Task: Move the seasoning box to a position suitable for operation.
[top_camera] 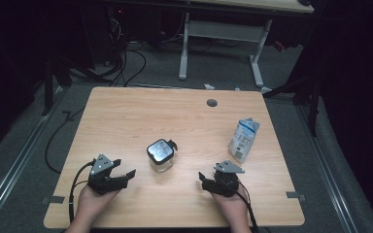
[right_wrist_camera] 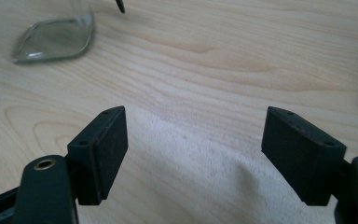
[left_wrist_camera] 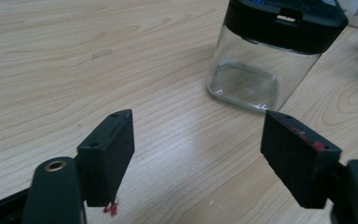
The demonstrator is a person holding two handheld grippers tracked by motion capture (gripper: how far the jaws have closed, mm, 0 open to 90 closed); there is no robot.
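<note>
Both tongs, left (top_camera: 126, 175) and right (top_camera: 205, 178), spread empty on counter (top_camera: 126, 116); jar (top_camera: 161, 155) between them is rigid, slick, breakable glass — grip black lid (left_wrist_camera: 286, 23).
</note>
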